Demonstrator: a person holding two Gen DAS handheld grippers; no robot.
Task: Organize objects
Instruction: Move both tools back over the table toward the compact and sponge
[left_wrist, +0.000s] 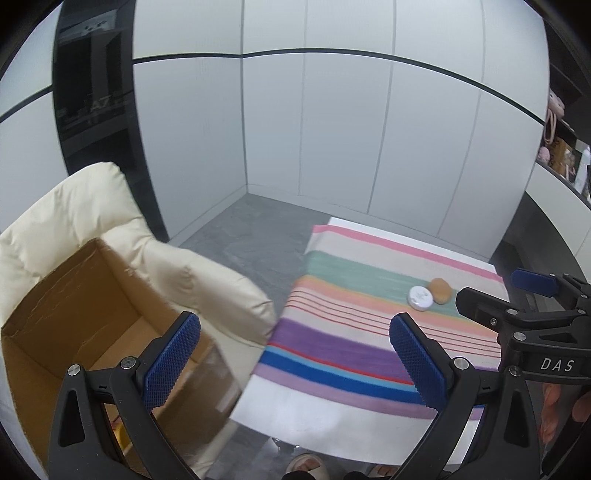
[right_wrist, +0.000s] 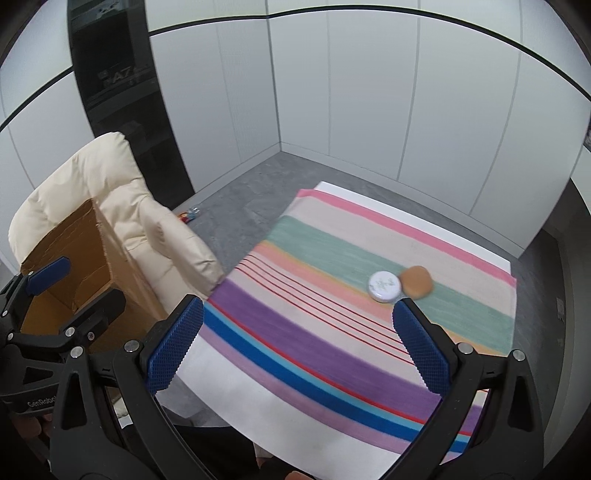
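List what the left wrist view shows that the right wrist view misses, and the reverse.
Only the left wrist view shows the shelf of pink items at far right and sandalled feet below. Only the right wrist view shows small colourful objects on the floor. Both show the cardboard box on the cream chair, the striped cloth, white round tin, brown bun and both open grippers.

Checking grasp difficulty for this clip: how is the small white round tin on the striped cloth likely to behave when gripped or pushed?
The white round tin looks flat and lying on its face, so it probably slides rather than rolls. Its low rim likely offers little grip. A push could nudge the brown bun-like object beside it.
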